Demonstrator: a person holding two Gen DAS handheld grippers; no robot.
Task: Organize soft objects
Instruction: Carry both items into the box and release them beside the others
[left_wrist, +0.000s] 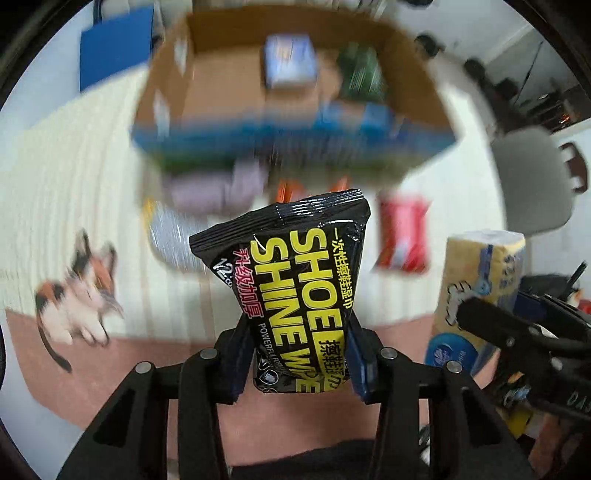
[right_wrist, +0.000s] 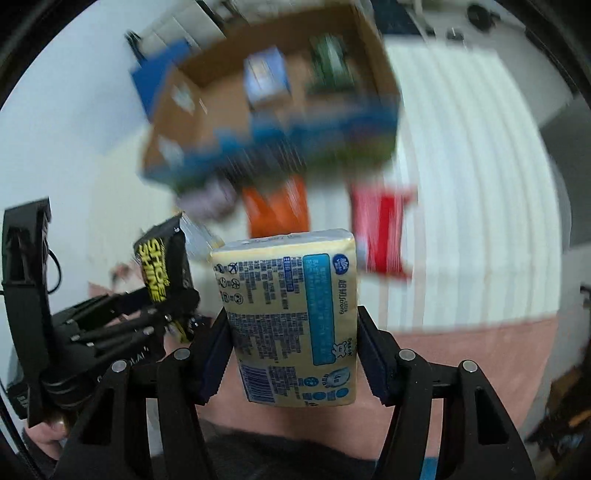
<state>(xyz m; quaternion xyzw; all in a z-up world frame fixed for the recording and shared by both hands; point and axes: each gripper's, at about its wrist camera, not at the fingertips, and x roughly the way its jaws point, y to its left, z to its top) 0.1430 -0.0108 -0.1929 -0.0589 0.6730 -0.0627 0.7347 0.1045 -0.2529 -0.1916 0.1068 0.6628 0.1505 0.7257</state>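
My left gripper (left_wrist: 301, 354) is shut on a black pack of shoe shine wipes (left_wrist: 295, 280) with yellow lettering, held above the mat. My right gripper (right_wrist: 293, 350) is shut on a pale yellow tissue pack (right_wrist: 291, 317) with blue print. Each held pack also shows in the other view: the tissue pack (left_wrist: 480, 288) at the right, the wipes pack (right_wrist: 162, 273) at the left. An open cardboard box (left_wrist: 417, 70) with blue print lies ahead, blurred, with a blue-white pack (left_wrist: 290, 61) and a green pack (left_wrist: 360, 74) inside.
A red pack (left_wrist: 402, 236), an orange pack (right_wrist: 277, 210), a purple soft item (left_wrist: 218, 188) and a silvery pack (left_wrist: 170, 232) lie on the cream ribbed mat (left_wrist: 74, 184) before the box. The mat has a cat picture (left_wrist: 81, 295) and pink border. A grey chair (left_wrist: 532, 181) stands right.
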